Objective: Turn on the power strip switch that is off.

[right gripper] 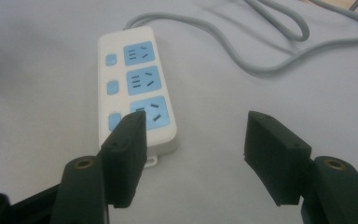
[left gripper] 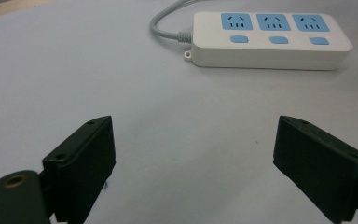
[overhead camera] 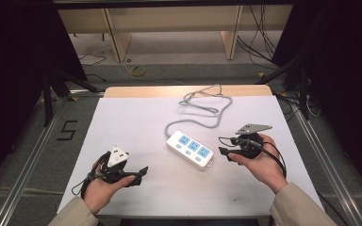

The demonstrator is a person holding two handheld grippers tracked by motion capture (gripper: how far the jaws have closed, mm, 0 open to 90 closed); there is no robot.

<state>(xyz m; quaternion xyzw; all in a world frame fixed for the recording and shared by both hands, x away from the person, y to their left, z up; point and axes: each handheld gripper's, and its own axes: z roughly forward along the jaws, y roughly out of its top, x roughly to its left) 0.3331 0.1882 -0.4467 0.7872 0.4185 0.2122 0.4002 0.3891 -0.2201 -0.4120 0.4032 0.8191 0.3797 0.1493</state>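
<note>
1. A white power strip [overhead camera: 189, 149] with three blue sockets is lying near the middle of the white table [overhead camera: 136, 117], set at a slant, with one short end pointing toward the far left corner and the other toward the near right corner.
2. Its grey cord [overhead camera: 207, 106] is leaving the far short end and looping in loose curves toward the far edge of the table.
3. In the left gripper view the strip [left gripper: 270, 39] is showing its long side, with three blue buttons in a row below the sockets; the cord [left gripper: 168, 25] is entering at its left end.
4. The left gripper [overhead camera: 139, 173] is resting in the person's left hand [overhead camera: 101, 188] near the near left corner of the table, well apart from the strip. Its jaws are standing spread wide, with only bare table surface between them.
5. The right gripper [overhead camera: 224, 153] is sitting in the person's right hand [overhead camera: 261, 167] toward the right edge of the table, just beside the strip's near short end and pointing at it.
6. In the right gripper view the jaws are standing spread apart with nothing pinched. One jaw is overlapping the nearest socket of the strip [right gripper: 137, 84] in that picture, while the other is standing over bare table. Whether that jaw is touching the strip cannot be told.
7. The cord [right gripper: 279, 51] is curving across the table behind the strip in that same view.
</note>
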